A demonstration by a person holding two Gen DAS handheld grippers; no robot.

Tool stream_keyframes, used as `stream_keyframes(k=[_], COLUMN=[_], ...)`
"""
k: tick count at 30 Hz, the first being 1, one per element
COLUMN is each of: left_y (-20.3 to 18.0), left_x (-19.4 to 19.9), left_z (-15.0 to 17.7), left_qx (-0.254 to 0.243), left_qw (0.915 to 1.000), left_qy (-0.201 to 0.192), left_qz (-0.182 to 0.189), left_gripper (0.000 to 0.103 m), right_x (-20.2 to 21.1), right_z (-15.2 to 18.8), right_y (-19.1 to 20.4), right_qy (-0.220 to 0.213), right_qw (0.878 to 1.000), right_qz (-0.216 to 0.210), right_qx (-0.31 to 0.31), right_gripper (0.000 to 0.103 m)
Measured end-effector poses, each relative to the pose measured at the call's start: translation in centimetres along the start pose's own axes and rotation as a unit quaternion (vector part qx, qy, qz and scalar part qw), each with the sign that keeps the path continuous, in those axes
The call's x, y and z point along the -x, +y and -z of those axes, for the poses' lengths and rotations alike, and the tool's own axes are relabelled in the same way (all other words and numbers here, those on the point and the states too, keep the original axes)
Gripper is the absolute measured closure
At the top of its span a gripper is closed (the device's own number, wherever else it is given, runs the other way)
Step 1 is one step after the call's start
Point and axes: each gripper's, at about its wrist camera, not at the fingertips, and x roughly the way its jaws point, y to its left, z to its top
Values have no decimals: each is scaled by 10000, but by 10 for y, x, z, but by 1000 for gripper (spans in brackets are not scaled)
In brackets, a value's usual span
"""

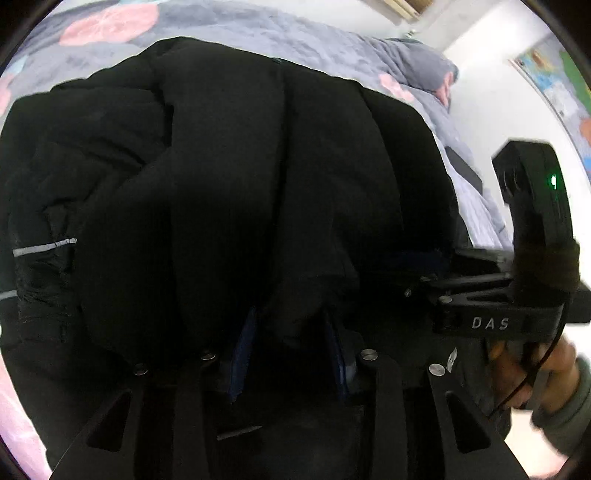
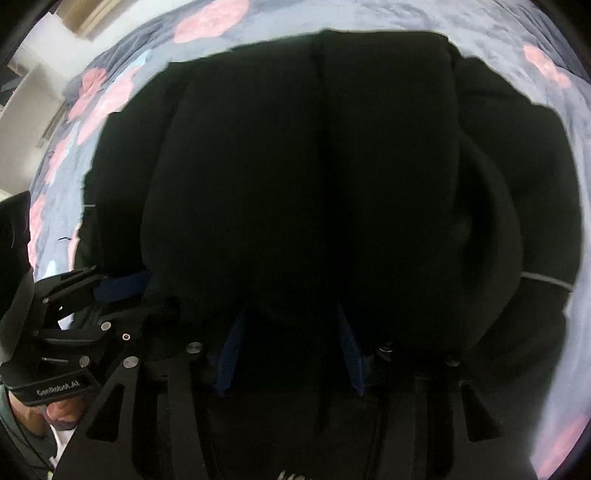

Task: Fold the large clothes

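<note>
Grey bedding with pink flowers (image 2: 207, 18) covers the bed under a black padded coat (image 1: 221, 184), which lies bunched in thick folds and fills both views. Each hand-held gripper has coat fabric between its blue-padded fingers: the left hand-held gripper (image 1: 291, 354) and the right hand-held gripper (image 2: 291, 350) both appear part-closed on a bulky fold at the near edge. This looks like a mid-fold carry, both holding the same edge side by side. Next would be moving that edge together across the coat, level, then letting go.
</note>
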Motion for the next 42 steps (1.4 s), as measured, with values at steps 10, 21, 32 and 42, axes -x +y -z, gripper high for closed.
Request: stream_keyframes(k=[10, 21, 32, 42], left_y=[-24, 47, 7, 29], left_x=[71, 11, 87, 221], left_z=[-8, -17, 21, 150], left_qx=[-81, 1047, 881, 1823], left_qw=[9972, 9930, 9910, 9659], left_qy=[-728, -380, -853, -1436], left_qz=[157, 404, -540, -1149], left_gripper=[64, 67, 68, 66], right_x=[86, 3, 75, 162], right_z=[-7, -56, -10, 165], right_y=[-15, -51, -56, -88], right_qy=[-802, -262, -558, -454], right_qw=[9962, 9975, 9922, 9826], right_qz=[-288, 13, -463, -557], right_qx=[-168, -649, -1011, -1713], right_gripper=[49, 56, 53, 46])
